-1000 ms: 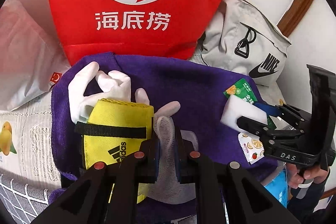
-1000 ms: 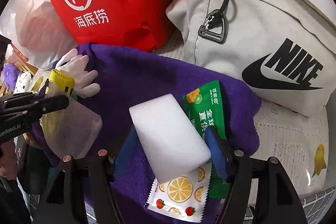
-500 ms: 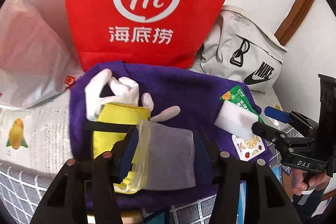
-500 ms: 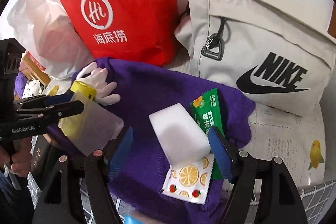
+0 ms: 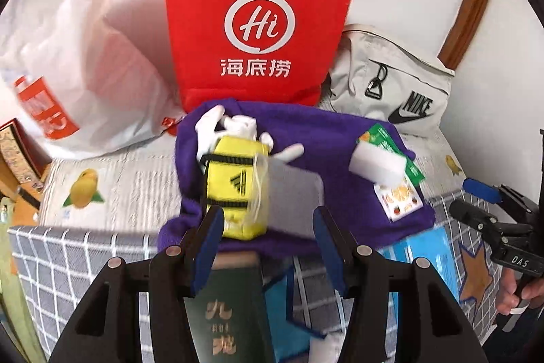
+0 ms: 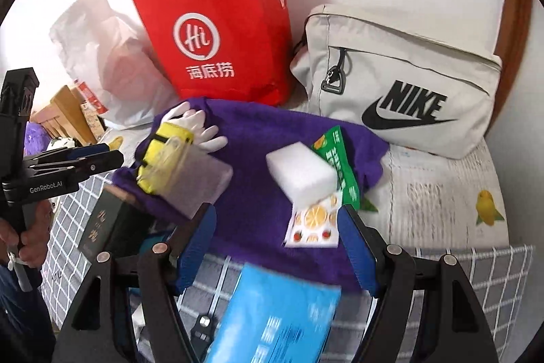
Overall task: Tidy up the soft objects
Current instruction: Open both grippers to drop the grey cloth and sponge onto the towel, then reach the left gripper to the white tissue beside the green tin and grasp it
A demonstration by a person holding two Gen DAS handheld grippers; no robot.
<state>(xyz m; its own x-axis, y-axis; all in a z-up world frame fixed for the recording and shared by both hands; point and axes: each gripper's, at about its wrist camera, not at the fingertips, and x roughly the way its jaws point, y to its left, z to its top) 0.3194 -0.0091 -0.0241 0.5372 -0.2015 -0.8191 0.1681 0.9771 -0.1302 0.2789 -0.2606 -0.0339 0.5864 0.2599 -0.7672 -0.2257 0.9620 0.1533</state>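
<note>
A lemon-print bed cover (image 6: 452, 193) carries a purple towel (image 6: 258, 193), red bag (image 6: 217, 33) and grey Nike bag (image 6: 401, 84).

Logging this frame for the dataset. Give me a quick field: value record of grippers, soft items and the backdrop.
left gripper: open, empty
right gripper: open, empty
purple towel: spread on the bed
yellow pouch: on towel's left part, over white gloves
grey bagged item: leaning on the pouch
white sponge: on towel's right part, over snack packets
backdrop: red paper bag, Nike bag
</note>
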